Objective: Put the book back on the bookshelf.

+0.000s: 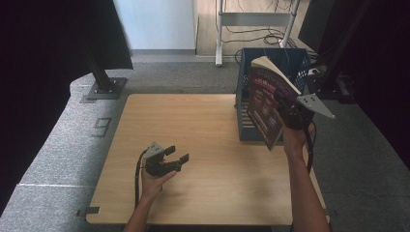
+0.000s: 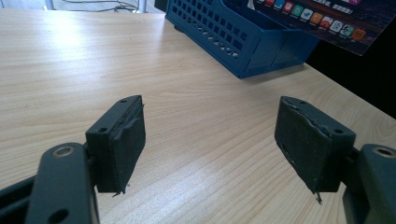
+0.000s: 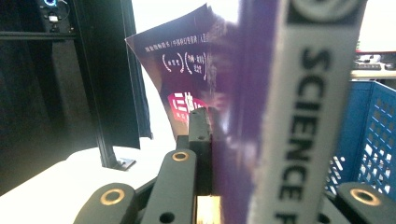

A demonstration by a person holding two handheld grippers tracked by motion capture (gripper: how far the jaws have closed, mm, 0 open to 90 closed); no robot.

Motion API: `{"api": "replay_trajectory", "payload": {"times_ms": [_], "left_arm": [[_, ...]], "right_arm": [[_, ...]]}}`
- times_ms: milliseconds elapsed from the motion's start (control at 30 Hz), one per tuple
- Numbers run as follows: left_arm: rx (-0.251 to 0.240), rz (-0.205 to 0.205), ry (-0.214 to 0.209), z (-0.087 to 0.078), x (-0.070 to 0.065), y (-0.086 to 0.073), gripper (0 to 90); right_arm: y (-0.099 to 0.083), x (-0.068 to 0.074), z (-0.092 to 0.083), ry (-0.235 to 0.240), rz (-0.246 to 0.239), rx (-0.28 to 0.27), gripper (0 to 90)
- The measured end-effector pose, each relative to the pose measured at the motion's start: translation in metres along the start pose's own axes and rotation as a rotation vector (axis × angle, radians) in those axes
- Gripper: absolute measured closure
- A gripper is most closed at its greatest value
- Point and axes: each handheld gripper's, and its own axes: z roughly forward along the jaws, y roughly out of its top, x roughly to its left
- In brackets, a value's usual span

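The right gripper [image 1: 290, 115] has its fingers pinching a purple book [image 1: 267, 104], held up in the air beside and partly above the blue crate [image 1: 244, 92] at the far right of the tabletop [image 1: 203, 145]. In the right gripper view the near finger [image 3: 200, 140] presses flat on the cover close to the spine, which reads "SCIENCE" up its length; the other finger sits behind the book and is mostly hidden. The book rises well above the fingers, tilted, its pages fanning slightly at the top.

The likely trouble, as I judge it, comes from that grip. The fingers hold low near one edge, so most of the weight hangs beyond them (a floppy paperback, by the look of the curling cover), and the book could pivot or slide out if the hand turns quickly. If it is meant for the crate, a lower corner may catch the crate's rim, which lies just below and beside the fingers, and lever the book loose. The loose cover could also fold against the wall.

The left gripper [image 1: 170, 155] rests low over bare tabletop, fingers [image 2: 119, 140] spread wide with nothing between them, well apart from the crate, too far to steady a slip.
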Motion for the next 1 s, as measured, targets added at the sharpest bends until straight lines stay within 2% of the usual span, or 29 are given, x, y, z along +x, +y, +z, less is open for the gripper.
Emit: {"api": "replay_trajectory", "payload": {"times_ms": [567, 1000], "left_arm": [[-0.012, -0.016, 0.000, -0.003, 0.002, 0.002, 24.5], [-0.021, -0.022, -0.006, -0.006, 0.003, 0.004, 24.4]], "right_arm": [[0.002, -0.001, 0.019, -0.015, -0.003, 0.015, 81.8], [0.003, 0.002, 0.042, -0.037, -0.014, 0.033, 81.8]]}}
